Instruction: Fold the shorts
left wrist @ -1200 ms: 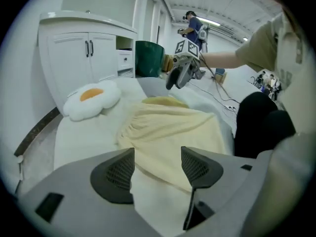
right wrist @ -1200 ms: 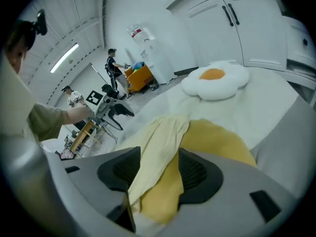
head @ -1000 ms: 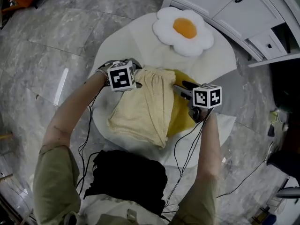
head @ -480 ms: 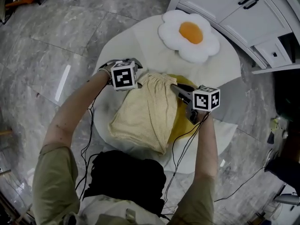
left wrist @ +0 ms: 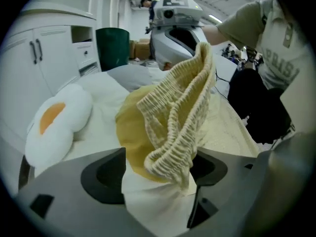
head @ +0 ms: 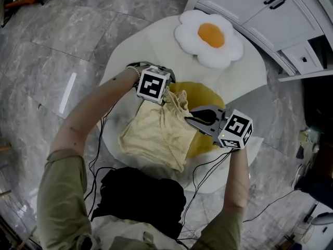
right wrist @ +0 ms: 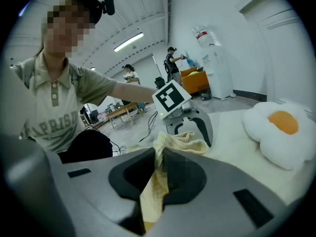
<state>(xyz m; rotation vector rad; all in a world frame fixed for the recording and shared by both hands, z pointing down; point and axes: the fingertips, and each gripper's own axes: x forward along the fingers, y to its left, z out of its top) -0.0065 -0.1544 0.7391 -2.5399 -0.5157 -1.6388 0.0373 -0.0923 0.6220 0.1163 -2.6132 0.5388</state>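
Pale yellow shorts (head: 156, 132) lie on the round white table (head: 156, 40), their ribbed waistband (left wrist: 177, 117) bunched and lifted. My right gripper (head: 188, 120) is shut on a fold of that fabric (right wrist: 153, 191); its jaws have just closed on it. My left gripper (head: 169, 95) stands over the waistband's far end. Its jaws have just been opening and are wide, with the gathered waistband loose between them, nearer the right jaw. The left gripper (right wrist: 190, 125) also shows in the right gripper view, just beyond the pinched cloth.
A fried-egg pillow (head: 209, 38) lies at the table's far side. A deeper yellow round layer (head: 200, 95) sits under the shorts. White cabinets (head: 260, 9) stand behind. Cables and a black bundle (head: 140, 197) hang near the person's lap.
The right gripper has closed on the shorts and pulled the fabric up and toward the person. The left gripper has shifted right over the waistband, which is now bunched instead of flat.
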